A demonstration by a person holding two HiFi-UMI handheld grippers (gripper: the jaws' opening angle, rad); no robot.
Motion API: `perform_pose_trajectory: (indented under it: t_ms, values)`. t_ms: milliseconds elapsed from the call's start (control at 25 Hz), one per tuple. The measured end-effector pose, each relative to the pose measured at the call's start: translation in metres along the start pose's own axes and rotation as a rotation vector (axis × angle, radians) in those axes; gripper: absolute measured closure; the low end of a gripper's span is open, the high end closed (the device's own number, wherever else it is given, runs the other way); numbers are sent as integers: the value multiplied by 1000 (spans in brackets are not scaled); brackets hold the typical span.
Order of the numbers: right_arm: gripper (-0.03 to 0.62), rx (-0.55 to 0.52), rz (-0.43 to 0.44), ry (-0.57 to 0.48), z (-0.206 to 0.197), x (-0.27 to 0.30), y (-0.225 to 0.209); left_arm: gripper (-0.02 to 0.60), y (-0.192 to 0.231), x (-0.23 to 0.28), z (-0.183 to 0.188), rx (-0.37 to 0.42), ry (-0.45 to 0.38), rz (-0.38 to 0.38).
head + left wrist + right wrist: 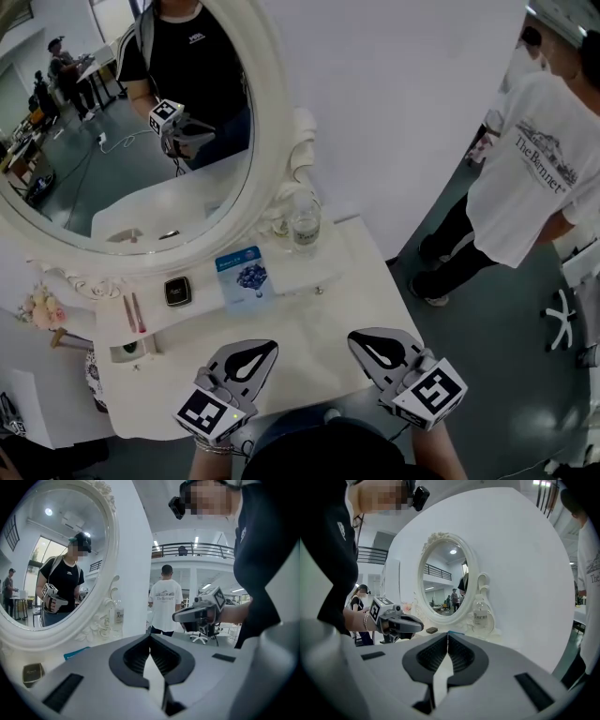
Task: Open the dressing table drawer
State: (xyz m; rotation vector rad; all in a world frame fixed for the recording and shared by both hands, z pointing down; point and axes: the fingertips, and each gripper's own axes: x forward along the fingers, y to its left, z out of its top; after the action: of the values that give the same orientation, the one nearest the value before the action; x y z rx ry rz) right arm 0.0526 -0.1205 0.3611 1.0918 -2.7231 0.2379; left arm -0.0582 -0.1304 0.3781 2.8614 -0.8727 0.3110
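The white dressing table [309, 347] stands against the wall under an oval mirror [131, 141]. Its front face is hidden below the tabletop edge; a small round knob [330, 412] peeks out under that edge. A low shelf at the back carries a tiny knob [319, 291]. My left gripper [265, 347] hovers over the front left of the tabletop, jaws shut and empty. My right gripper [361, 339] hovers beside it at the front right, also shut on nothing. In the gripper views the left gripper [150, 637] and the right gripper [448, 634] have their tips meeting.
On the shelf lie a blue packet [244, 275], a clear bottle [305, 225], a dark compact [177, 291] and pink sticks [134, 312]. Flowers [42, 307] sit at far left. A person in a white T-shirt [525, 178] stands right of the table.
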Motion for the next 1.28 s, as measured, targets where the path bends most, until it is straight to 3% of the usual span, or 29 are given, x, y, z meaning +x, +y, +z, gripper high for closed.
perform_pose_trajectory:
  t_ms: [320,600,840,1280]
  values:
    - [574,-6,-26,33,-3,26,-3,564,19,4,-7,-33,-29,-51]
    - [574,25,-77,90,-14,36,-10,563,26,9,-24,-43,-5,-69]
    - [574,53,-49,107,-29,42,-10,563,29,13,-43,-33,27,-41]
    - [572,147,93,157,-50,58,-17,563,35,25,-61,-123,40,70]
